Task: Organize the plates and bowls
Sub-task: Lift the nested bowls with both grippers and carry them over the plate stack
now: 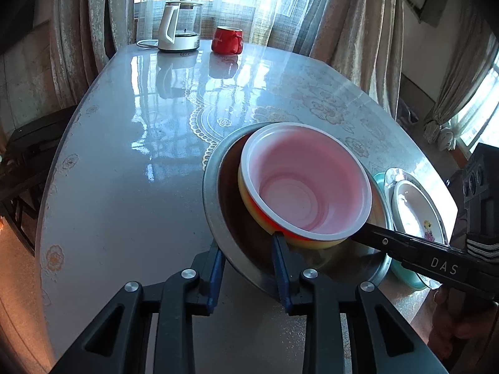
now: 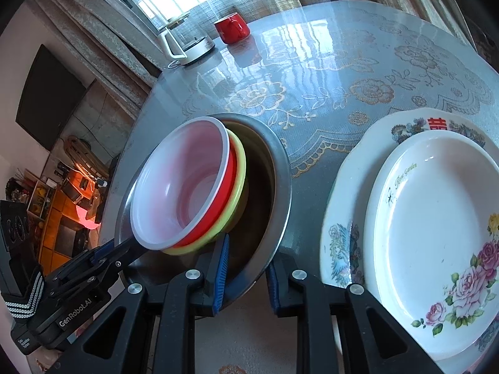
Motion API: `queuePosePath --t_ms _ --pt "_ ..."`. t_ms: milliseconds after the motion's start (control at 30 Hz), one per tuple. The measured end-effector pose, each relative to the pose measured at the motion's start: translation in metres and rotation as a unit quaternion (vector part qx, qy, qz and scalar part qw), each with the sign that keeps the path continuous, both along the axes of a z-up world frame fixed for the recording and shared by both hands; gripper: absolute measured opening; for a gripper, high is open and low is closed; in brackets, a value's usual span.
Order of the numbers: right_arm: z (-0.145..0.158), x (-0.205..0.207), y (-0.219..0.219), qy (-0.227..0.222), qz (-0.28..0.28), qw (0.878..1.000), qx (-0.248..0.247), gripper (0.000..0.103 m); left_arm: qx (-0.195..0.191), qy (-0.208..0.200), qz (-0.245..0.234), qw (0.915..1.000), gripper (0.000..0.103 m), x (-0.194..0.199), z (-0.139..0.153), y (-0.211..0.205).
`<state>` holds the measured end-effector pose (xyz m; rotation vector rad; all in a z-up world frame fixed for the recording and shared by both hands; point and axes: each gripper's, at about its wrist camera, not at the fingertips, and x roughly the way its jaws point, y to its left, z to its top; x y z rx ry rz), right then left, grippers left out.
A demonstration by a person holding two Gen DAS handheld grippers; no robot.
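Note:
A steel bowl (image 1: 218, 205) (image 2: 277, 168) sits on the table and holds a tilted stack: a white-lined red bowl (image 1: 305, 184) (image 2: 184, 184) nested in a yellow bowl (image 1: 312, 243) (image 2: 237, 184). My left gripper (image 1: 249, 249) (image 2: 106, 249) is open, its fingers astride the steel bowl's near rim. My right gripper (image 2: 246, 258) (image 1: 371, 233) is open, its fingers astride the steel rim on the other side. To the right lies a white rose plate (image 2: 436, 243) (image 1: 414, 212) on a larger patterned plate (image 2: 349, 187).
A red mug (image 1: 227, 40) (image 2: 232, 30) and a glass kettle (image 1: 179, 26) (image 2: 187, 46) stand at the table's far edge by the curtains. A teal dish rim (image 1: 402, 272) shows under the plates. The table (image 1: 124, 155) has a glossy floral cover.

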<state>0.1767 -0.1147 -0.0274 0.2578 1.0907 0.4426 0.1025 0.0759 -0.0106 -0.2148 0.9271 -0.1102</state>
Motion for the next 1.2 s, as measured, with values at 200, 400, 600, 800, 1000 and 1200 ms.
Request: queuePosePath --t_ms 200,400,600,800,1000,1200 --pt "0.001 0.002 0.006 -0.007 0.000 1.000 -0.015 0.022 0.014 -0.009 0.009 0.9998 0.031 -0.003 0.000 -0.004" --pt "0.000 0.001 0.005 -0.013 -0.003 1.000 -0.011 0.021 0.017 -0.020 0.013 0.9996 0.031 -0.006 -0.002 -0.004" --pt "-0.001 -0.002 -0.002 -0.014 -0.007 1.000 0.009 0.019 0.017 -0.032 0.011 0.9993 0.031 -0.013 -0.004 -0.004" --pt "0.003 -0.010 -0.006 -0.025 -0.005 1.000 0.014 0.019 0.022 -0.048 0.012 0.9985 0.031 -0.019 0.003 -0.007" --pt "0.018 -0.015 -0.012 -0.047 -0.008 0.999 0.026 0.019 0.026 -0.078 0.012 0.9966 0.031 -0.024 0.021 -0.012" --pt "0.039 -0.021 -0.024 -0.074 -0.019 0.996 0.035 0.019 0.028 -0.107 -0.001 0.9939 0.031 -0.024 0.044 -0.023"
